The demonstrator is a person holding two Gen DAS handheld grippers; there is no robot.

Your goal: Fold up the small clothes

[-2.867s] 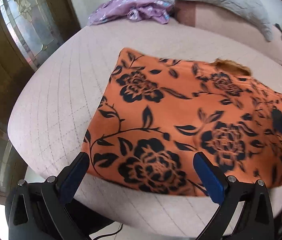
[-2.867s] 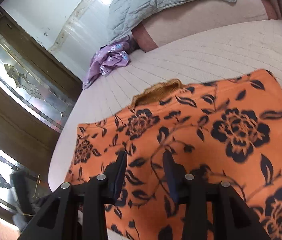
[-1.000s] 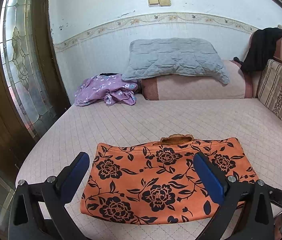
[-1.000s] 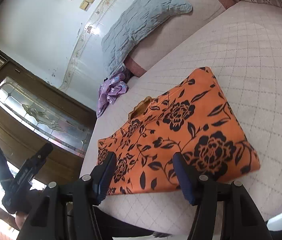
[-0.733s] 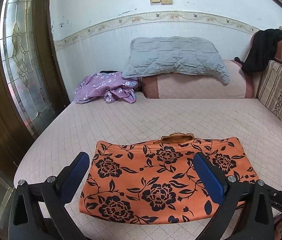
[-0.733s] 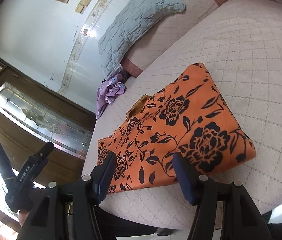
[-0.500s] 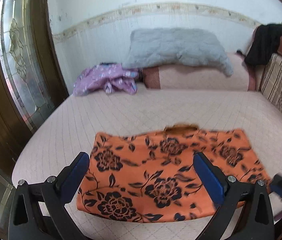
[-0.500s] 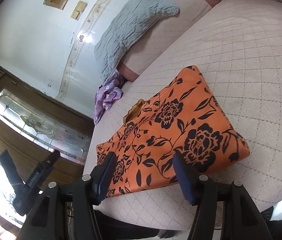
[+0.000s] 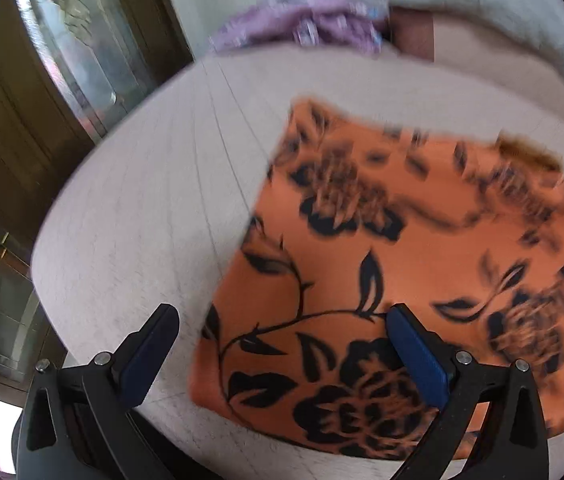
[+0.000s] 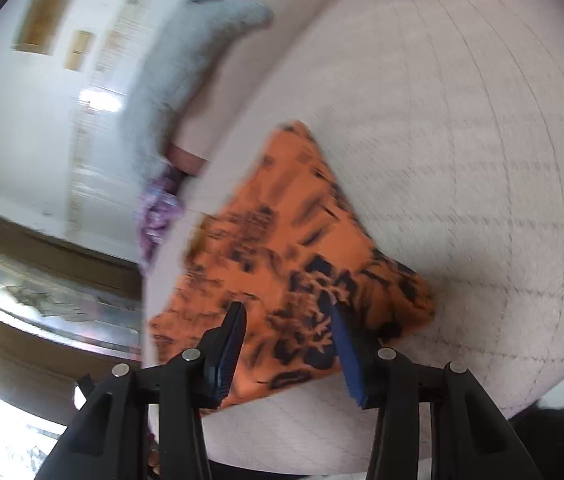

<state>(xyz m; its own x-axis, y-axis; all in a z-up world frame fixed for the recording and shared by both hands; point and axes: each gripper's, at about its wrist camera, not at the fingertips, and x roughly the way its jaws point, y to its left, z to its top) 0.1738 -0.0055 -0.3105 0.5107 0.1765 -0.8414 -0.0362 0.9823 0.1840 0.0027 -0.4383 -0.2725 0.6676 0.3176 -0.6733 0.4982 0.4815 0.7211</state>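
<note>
Since approx. a sec earlier, both grippers were lowered toward the orange floral garment (image 9: 421,248), laid flat on the bed (image 9: 142,216), partly folded; more folds judged left. Left gripper (image 9: 282,344) was spread wide, empty. Right gripper (image 10: 287,338) was closing, nothing gripped.

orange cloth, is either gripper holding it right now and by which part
Nothing is held. The left gripper is open over the near left corner of the orange cloth. The right gripper is closing over its near edge, not yet pinching it.
</note>
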